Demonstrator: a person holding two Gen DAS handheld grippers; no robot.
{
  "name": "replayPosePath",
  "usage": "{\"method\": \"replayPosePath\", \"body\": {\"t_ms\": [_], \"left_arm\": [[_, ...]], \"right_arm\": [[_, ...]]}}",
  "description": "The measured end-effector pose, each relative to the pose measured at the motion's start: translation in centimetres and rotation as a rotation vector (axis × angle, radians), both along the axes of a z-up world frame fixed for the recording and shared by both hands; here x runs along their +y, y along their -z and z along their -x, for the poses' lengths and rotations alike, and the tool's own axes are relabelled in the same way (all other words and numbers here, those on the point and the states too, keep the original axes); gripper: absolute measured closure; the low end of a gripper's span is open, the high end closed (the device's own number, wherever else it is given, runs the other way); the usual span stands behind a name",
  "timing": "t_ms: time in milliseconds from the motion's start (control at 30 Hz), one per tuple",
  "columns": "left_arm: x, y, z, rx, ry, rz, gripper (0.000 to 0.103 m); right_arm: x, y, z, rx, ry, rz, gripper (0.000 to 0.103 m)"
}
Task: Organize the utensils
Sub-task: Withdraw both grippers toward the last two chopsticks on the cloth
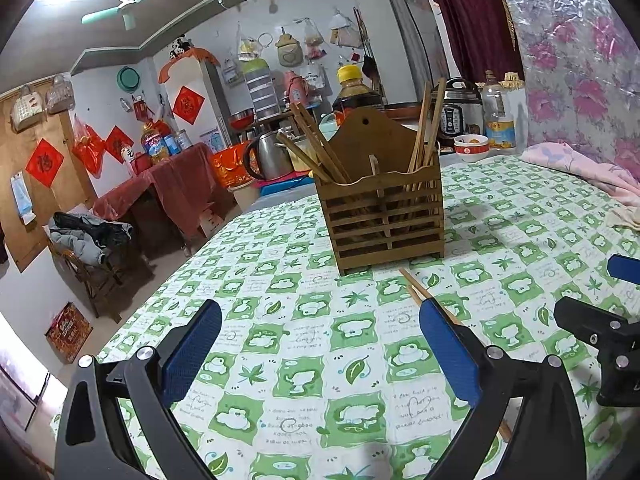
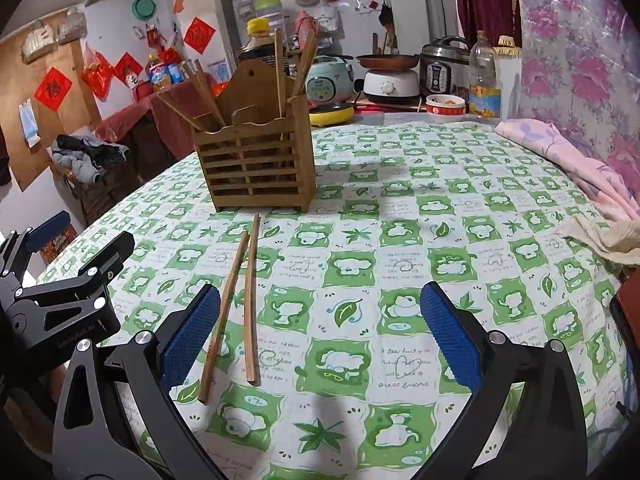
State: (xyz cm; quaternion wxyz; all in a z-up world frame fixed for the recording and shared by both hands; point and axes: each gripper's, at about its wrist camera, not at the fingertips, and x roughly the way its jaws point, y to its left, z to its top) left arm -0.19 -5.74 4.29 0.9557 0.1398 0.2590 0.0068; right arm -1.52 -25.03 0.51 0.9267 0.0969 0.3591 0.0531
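A slatted wooden utensil holder (image 1: 382, 212) stands on the table with several chopsticks upright in its two compartments; it also shows in the right wrist view (image 2: 256, 160). Two loose wooden chopsticks (image 2: 240, 300) lie side by side on the cloth in front of the holder; in the left wrist view they (image 1: 420, 292) run under my right finger. My left gripper (image 1: 320, 352) is open and empty above the cloth. My right gripper (image 2: 320, 332) is open and empty, its left pad (image 2: 190, 332) beside the loose chopsticks.
The table carries a green and white frog-print cloth (image 2: 400, 240). A pink cloth (image 2: 568, 160) and a beige rag (image 2: 600, 236) lie at the right. Cookers, a bowl (image 2: 445, 104) and bottles stand at the far edge. A chair with clothes (image 1: 88, 248) stands at the left.
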Motion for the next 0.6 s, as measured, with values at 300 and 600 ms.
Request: {"method": "replayPosePath", "body": {"t_ms": [300,600], "left_arm": [[-0.1,0.2,0.0,0.008,0.000,-0.001,0.006],[0.1,1.0,-1.3,0.102,0.034,0.030,0.006]], "right_arm": [[-0.2,-0.1,-0.1,0.002,-0.001,-0.003,0.007],[-1.5,-0.1,-0.2,0.001,0.037,-0.054,0.007]]}}
